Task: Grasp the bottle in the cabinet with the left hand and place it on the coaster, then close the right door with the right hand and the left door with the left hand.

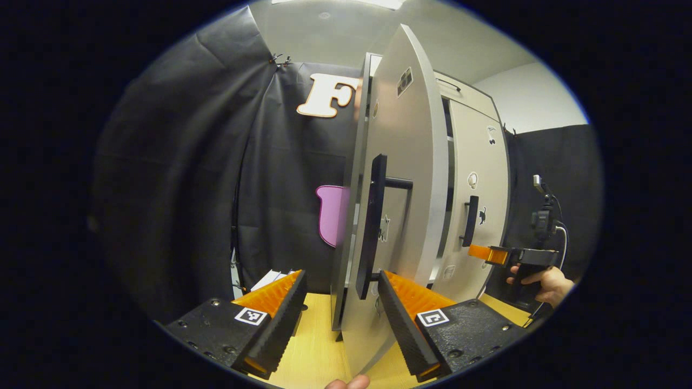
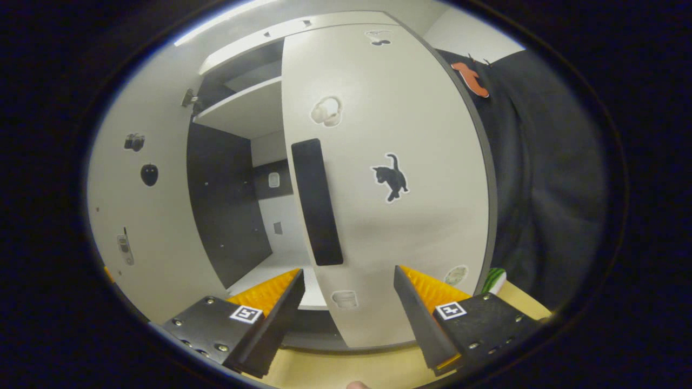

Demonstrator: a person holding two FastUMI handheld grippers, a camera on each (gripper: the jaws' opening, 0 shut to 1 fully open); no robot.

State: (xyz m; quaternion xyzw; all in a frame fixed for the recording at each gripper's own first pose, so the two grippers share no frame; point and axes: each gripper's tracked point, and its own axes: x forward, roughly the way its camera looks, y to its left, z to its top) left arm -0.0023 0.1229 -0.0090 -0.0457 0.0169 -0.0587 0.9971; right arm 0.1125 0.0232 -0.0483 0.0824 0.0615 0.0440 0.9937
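The left gripper [image 1: 338,313] is sitting right at the left door [image 1: 403,205], jaws spread wide and released, nothing between them but the door's lower edge and the bottom end of its long black bar handle [image 1: 372,227]. That door is standing ajar, seen almost edge-on, a smooth pale curved-looking panel dotted with small stickers. Beyond it the right door [image 1: 478,200] is showing its own short black handle [image 1: 470,220], and just beside that door a hand [image 1: 543,283] is holding the right gripper [image 1: 489,253].

From the right gripper view, the right gripper [image 2: 346,308] is hovering before the right door [image 2: 389,178], jaws wide apart and gripping nothing. The door is a flat matte panel carrying a black cat sticker [image 2: 392,182] and a broad black handle [image 2: 316,202], and it is looking nearly shut against the cabinet [image 2: 135,216]. To the handle's left the cabinet's interior is gaping: dark side wall, a pale shelf [image 2: 243,111] up top. The bottle's whereabouts I cannot tell from either view. A light wooden surface [image 1: 319,346] is lying under the cabinet.
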